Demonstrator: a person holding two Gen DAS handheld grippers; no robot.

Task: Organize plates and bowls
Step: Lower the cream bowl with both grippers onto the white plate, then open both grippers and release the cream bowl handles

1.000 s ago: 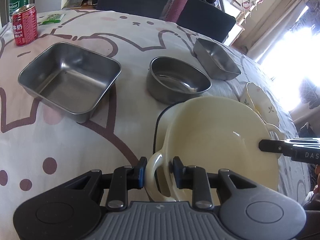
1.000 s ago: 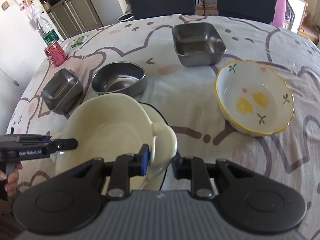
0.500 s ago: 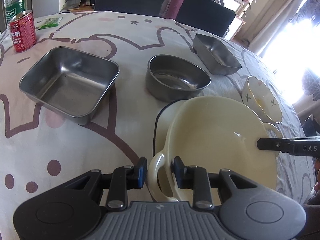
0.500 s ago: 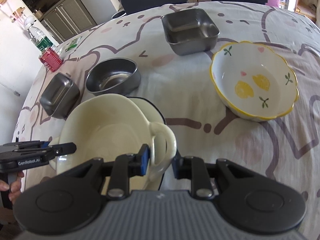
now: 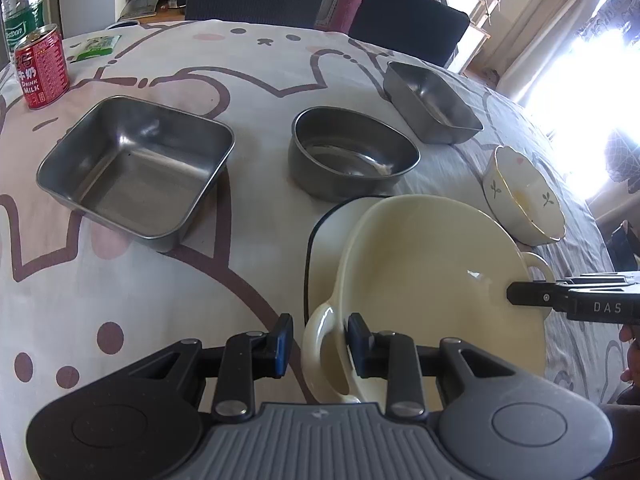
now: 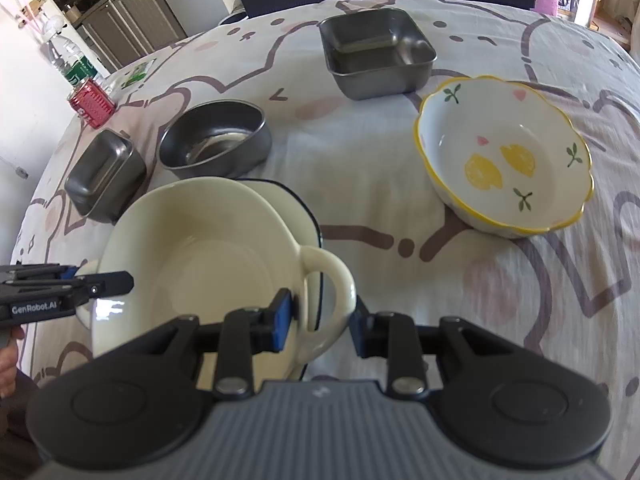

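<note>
A cream two-handled bowl (image 5: 432, 280) (image 6: 200, 256) sits over a white plate with a dark rim (image 5: 320, 236) (image 6: 308, 216). My left gripper (image 5: 318, 340) is shut on one loop handle of the bowl. My right gripper (image 6: 322, 318) is shut on the opposite loop handle. Each gripper shows in the other's view, the right one in the left wrist view (image 5: 576, 300), the left one in the right wrist view (image 6: 64, 292). A lemon-patterned bowl (image 6: 504, 156) (image 5: 524, 196) stands to the right of the plate.
Beyond the plate stand a round steel bowl (image 5: 352, 152) (image 6: 216, 140), a large square steel tray (image 5: 136, 168) (image 6: 104, 172) and another square steel tray (image 5: 432, 100) (image 6: 376, 52). A red milk can (image 5: 40, 68) and a bottle (image 5: 20, 8) stand at the far left edge.
Both grippers, holding the cream bowl by its handles, have shifted a little; the table items sit lower and nearer in both views. The grips have not changed.
</note>
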